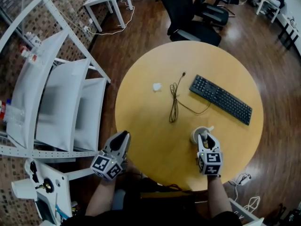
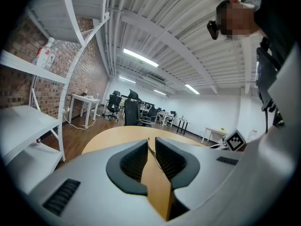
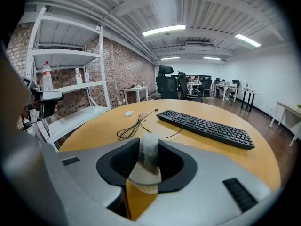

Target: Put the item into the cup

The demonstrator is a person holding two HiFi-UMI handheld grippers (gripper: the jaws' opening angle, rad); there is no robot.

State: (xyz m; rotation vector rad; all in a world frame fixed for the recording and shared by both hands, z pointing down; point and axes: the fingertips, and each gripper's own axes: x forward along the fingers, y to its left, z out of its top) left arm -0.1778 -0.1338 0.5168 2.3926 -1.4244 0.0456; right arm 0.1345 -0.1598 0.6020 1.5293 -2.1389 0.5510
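Down near the front edge of the round bench [image 1: 155, 126], the right gripper [image 3: 148, 149] has its jaws about half apart and clamped on the item [image 3: 150, 155], a small white sachet standing upright between the pads. Its lower end meets the mouth of the white cup [image 3: 144, 186] directly under the jaws; whether it is already inside I cannot tell. The left gripper [image 2: 151, 144] sits at the bench's left edge, well apart from the cup, its jaws only a thin slit apart and holding nothing. A black keyboard [image 1: 221, 99] and a coiled cable [image 1: 174, 102] lie farther back.
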